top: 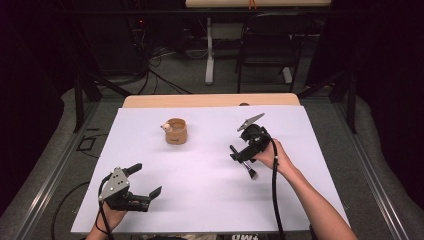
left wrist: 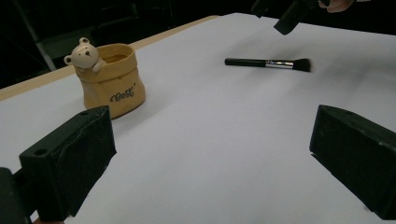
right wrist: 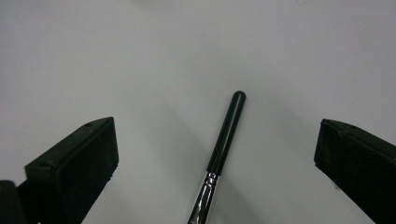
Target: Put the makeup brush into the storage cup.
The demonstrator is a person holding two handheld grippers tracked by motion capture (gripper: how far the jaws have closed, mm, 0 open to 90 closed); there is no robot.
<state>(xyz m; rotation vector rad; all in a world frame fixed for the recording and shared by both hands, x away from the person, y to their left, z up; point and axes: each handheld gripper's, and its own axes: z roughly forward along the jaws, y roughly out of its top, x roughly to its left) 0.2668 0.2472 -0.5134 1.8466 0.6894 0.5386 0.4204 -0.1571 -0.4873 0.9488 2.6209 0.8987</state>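
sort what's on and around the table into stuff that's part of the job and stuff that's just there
Part of the job:
- black-handled makeup brush with silver ferrule, lying flat on the white table cover
- right hand-held gripper, open, jaws either side of the brush
- tan ceramic pot with a small bear on its rim, probably

Just there:
- left hand-held gripper, open, idle
- black folding chair behind the table

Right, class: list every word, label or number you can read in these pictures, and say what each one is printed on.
"Best": dark script on the front of the tan bear pot.
A strip of white lettering at the bottom edge of the high view: cut off, unreadable.
Makeup brush: no readable marking.
White table cover: no text.
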